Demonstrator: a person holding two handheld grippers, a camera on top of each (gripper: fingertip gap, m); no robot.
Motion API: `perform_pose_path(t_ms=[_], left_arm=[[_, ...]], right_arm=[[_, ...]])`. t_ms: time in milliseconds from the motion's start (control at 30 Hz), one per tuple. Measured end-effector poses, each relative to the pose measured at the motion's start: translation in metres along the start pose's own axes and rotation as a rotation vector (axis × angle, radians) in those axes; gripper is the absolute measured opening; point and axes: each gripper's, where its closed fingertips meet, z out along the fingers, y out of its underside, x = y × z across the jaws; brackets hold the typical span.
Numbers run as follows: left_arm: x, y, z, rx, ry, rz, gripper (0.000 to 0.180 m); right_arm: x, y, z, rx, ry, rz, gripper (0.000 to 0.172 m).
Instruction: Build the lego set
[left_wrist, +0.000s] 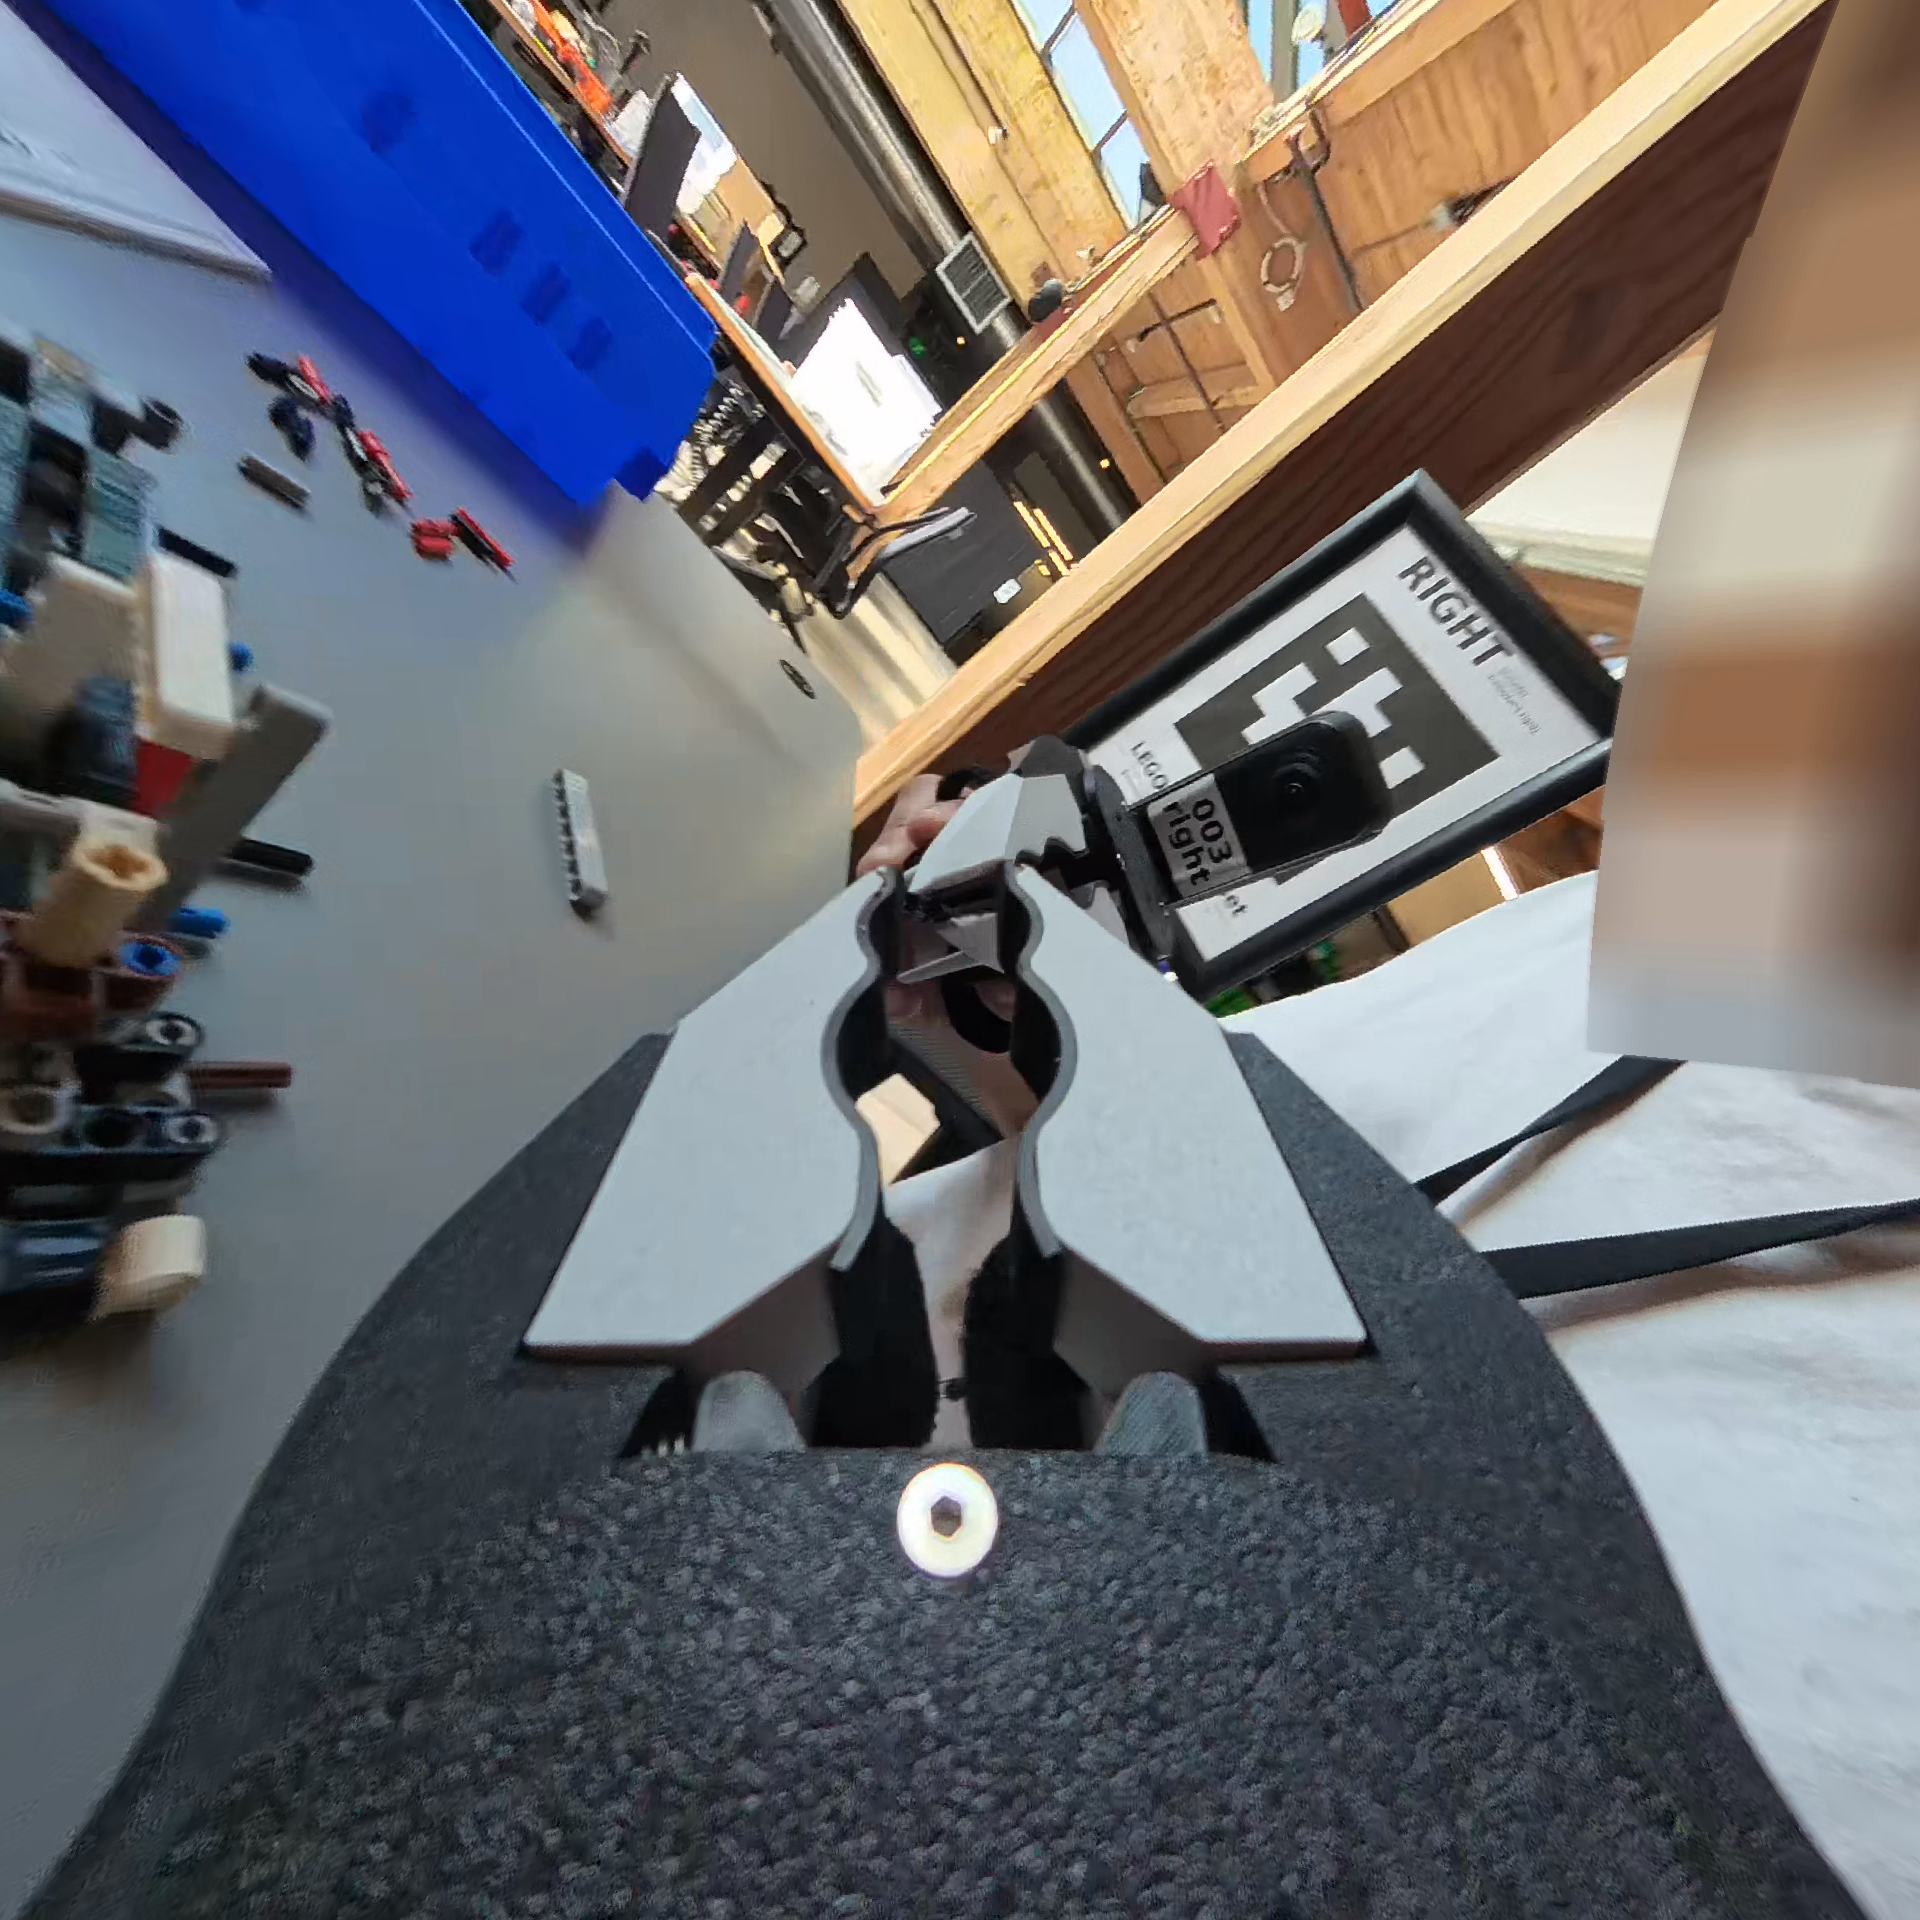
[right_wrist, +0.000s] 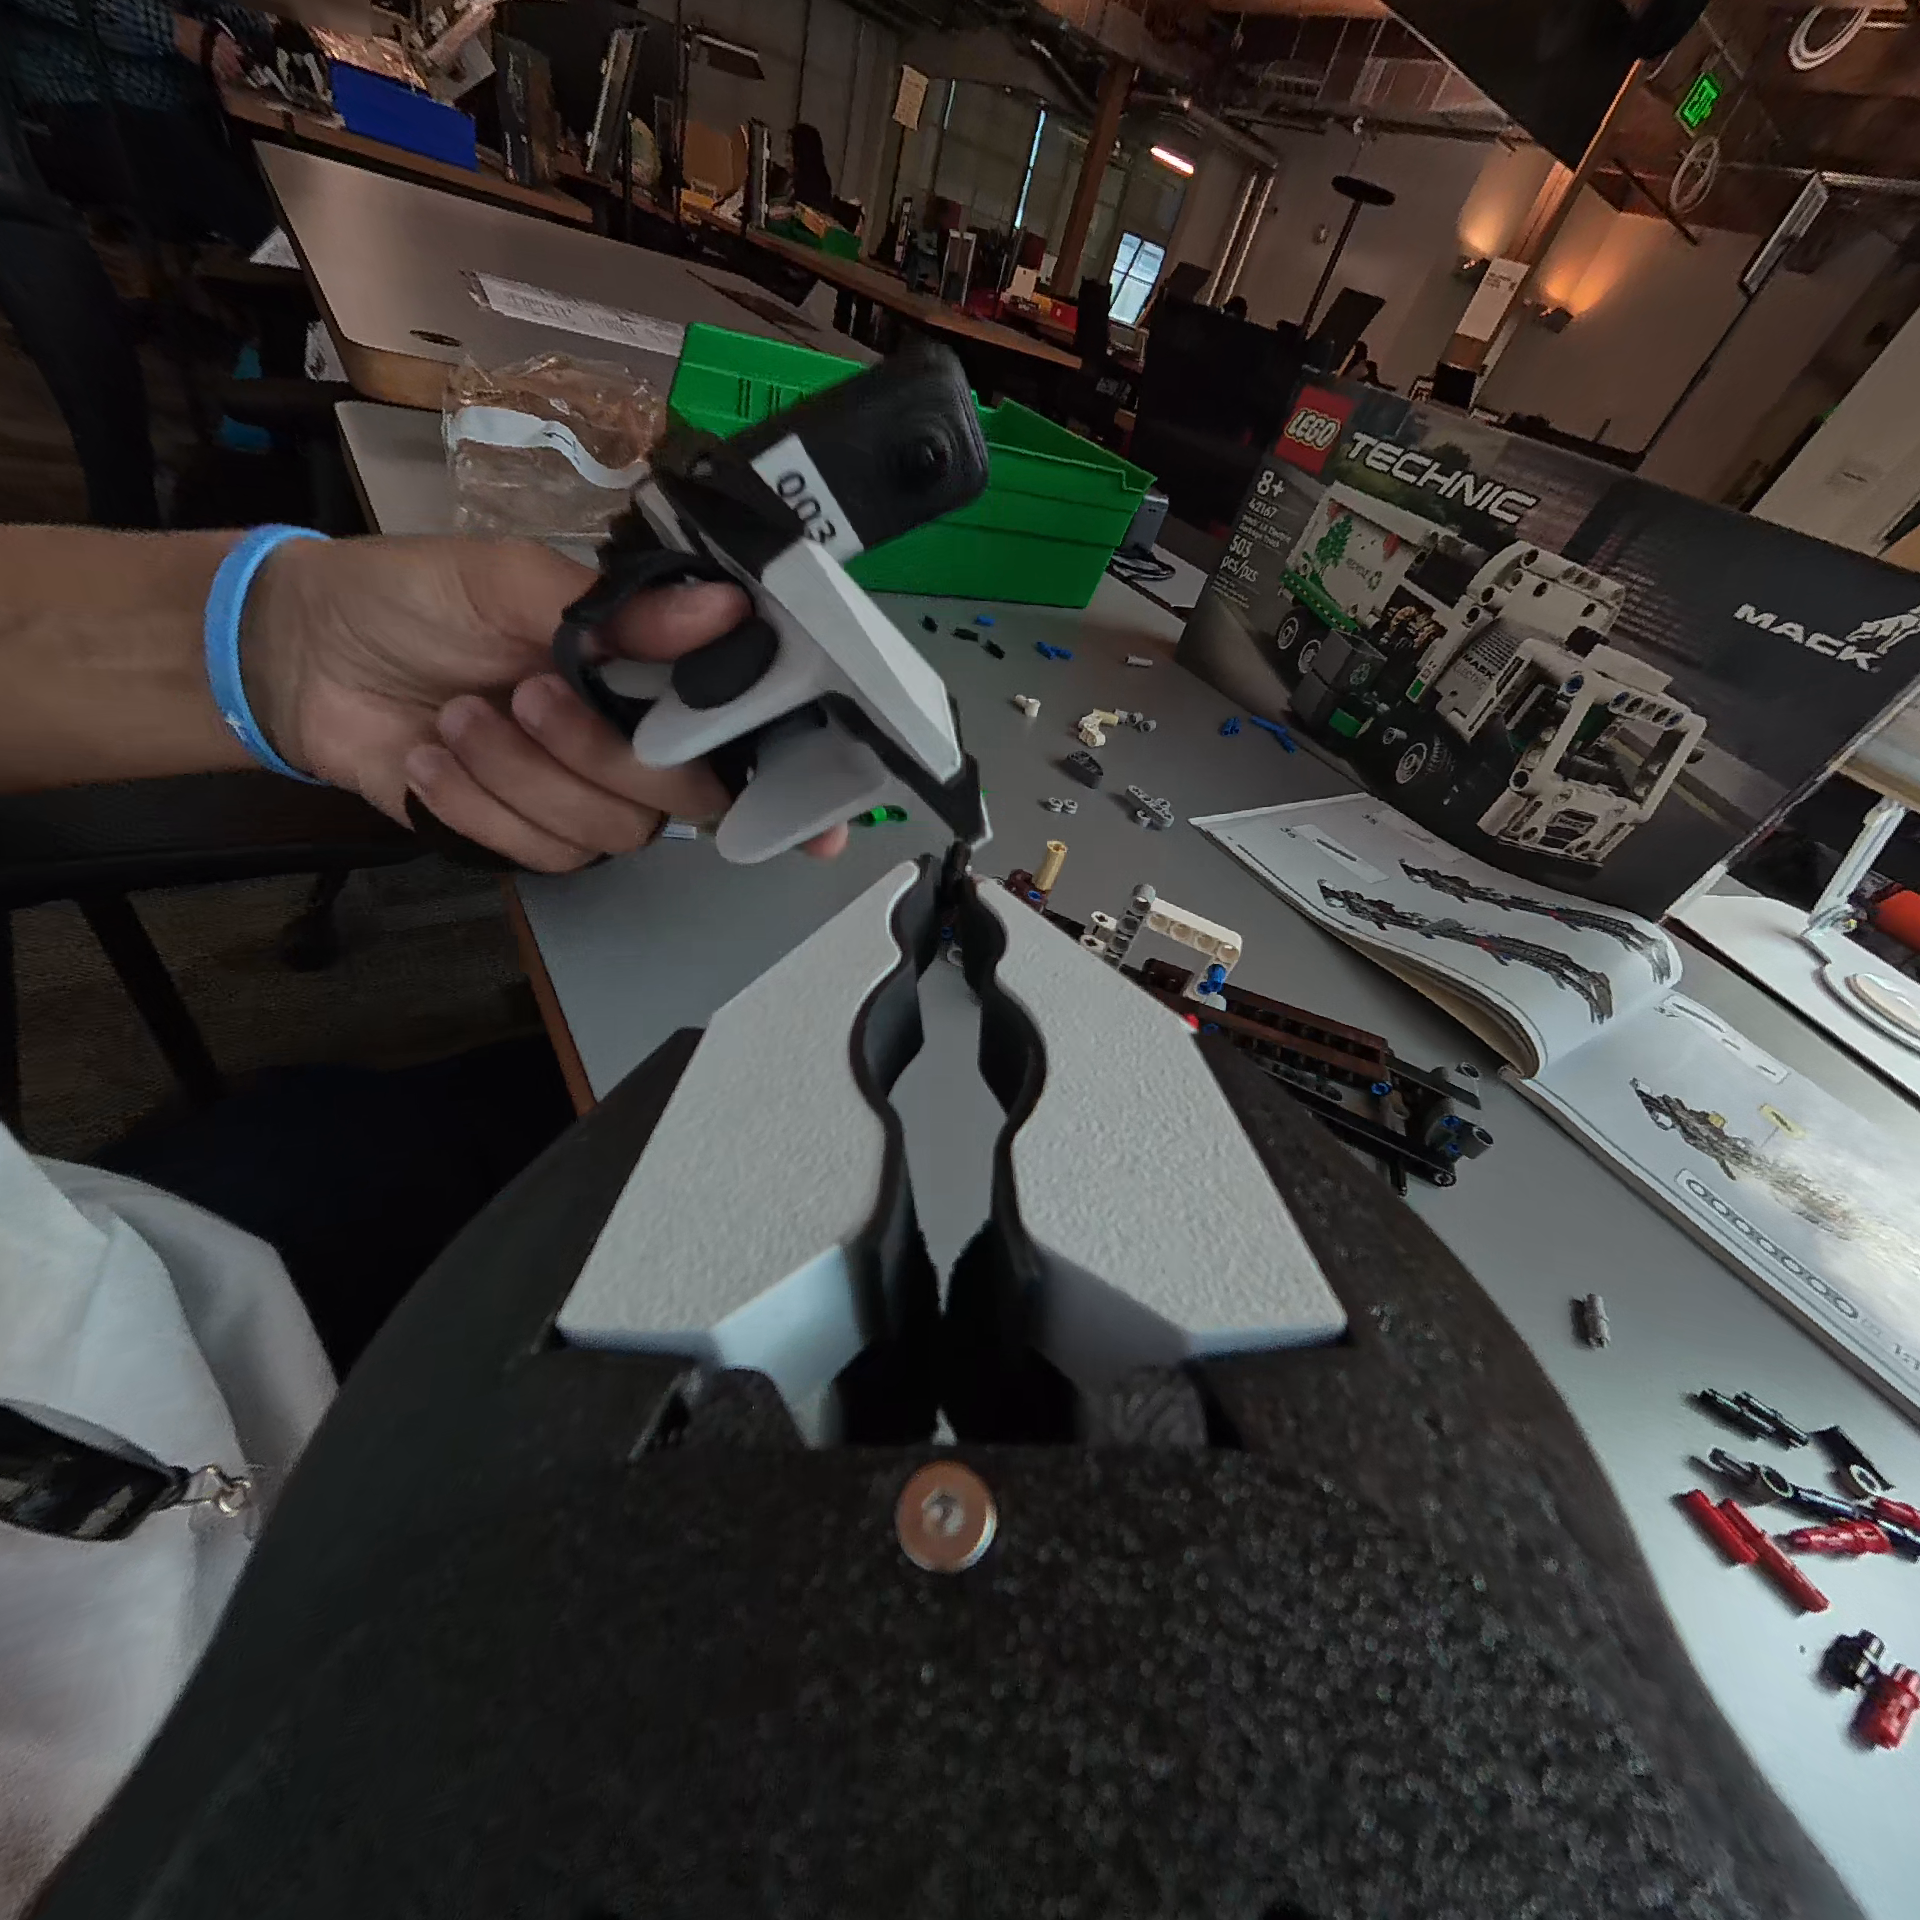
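Right gripper (right_wrist: 951, 883) pinching small black piece (right_wrist: 954, 864)

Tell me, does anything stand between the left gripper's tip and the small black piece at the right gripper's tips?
Nothing visible does. The small black piece sticks out of the right gripper's closed tips. The left gripper stands just above it with only a little air between them, over the grey table.

Writing that can be made out, not repeated here: a framed marker card (left_wrist: 1351, 727) at 2 o'clock and a white sticker (left_wrist: 1195, 842) on the right gripper's (left_wrist: 925, 914) camera; a white sticker (right_wrist: 805, 499) on the left gripper's (right_wrist: 971, 821) camera at 11 o'clock, a printed toy box (right_wrist: 1507, 623) at 2, an open booklet (right_wrist: 1558, 987) at 3, a lit green ceiling sign (right_wrist: 1701, 104) at 1
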Motion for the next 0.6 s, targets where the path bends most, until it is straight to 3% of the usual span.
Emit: perform_pose_path(t_ms=[33,167,267,367,433,600], left_arm=[[-0.002,-0.005,-0.005,-0.006,-0.047,0.062,0.016],[-0.046,-0.034,-0.035,-0.119,-0.412,0.354,0.025],[-0.075,-0.045,-0.046,-0.284,-0.611,0.543,0.031],[-0.093,-0.044,-0.042,-0.411,-0.673,0.648,0.031],[-0.096,-0.04,-0.033,-0.46,-0.638,0.648,0.032],[-0.113,-0.034,-0.02,-0.541,-0.634,0.624,0.031]], right_arm=[[0.003,0.004,0.002,-0.016,0.012,-0.009,0.001],[0.019,0.034,0.019,-0.188,0.078,-0.081,0.002],[0.034,0.056,0.031,-0.306,0.146,-0.272,0.002],[0.038,0.07,0.042,-0.356,0.181,-0.546,0.002],[0.041,0.07,0.048,-0.35,0.21,-0.764,0.002],[0.042,0.07,0.065,-0.334,0.205,-0.851,0.002]])
